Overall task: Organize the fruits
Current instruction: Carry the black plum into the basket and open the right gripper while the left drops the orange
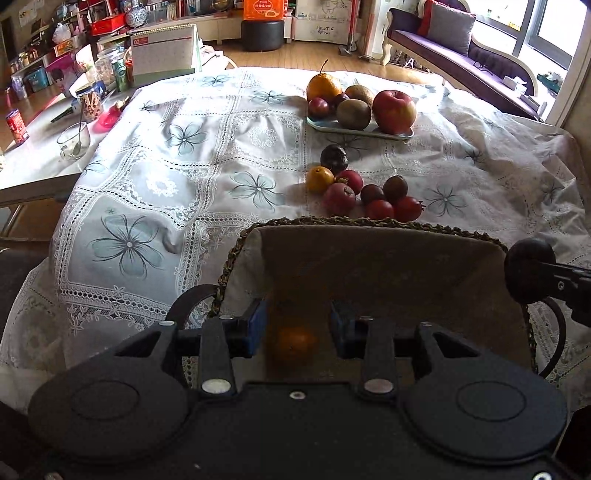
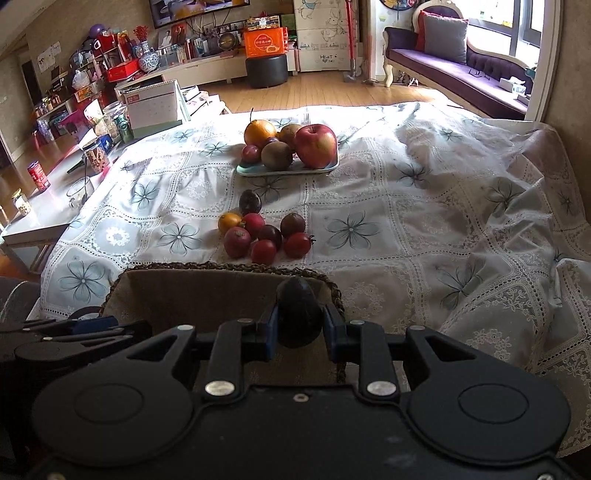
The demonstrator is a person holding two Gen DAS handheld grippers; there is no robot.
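A white lace tablecloth (image 2: 424,206) printed with grey-blue flowers covers the table. To the left, a side table (image 1: 33,162) holds a glass mug (image 1: 73,141) with a spoon in it, a red can (image 1: 16,126), jars and a desk calendar (image 1: 163,50). Beyond, on the wooden floor, stands a black round stool (image 2: 266,71) with an orange box (image 2: 265,41) on top. A purple chaise (image 2: 454,74) with a grey cushion (image 2: 445,34) sits by the bright window at right.

Desk calendar (image 1: 162,51) header reads "02". White cabinet door (image 1: 325,26) bears handwritten "HEART", second line illegible. Orange box (image 2: 265,43) print too blurred.
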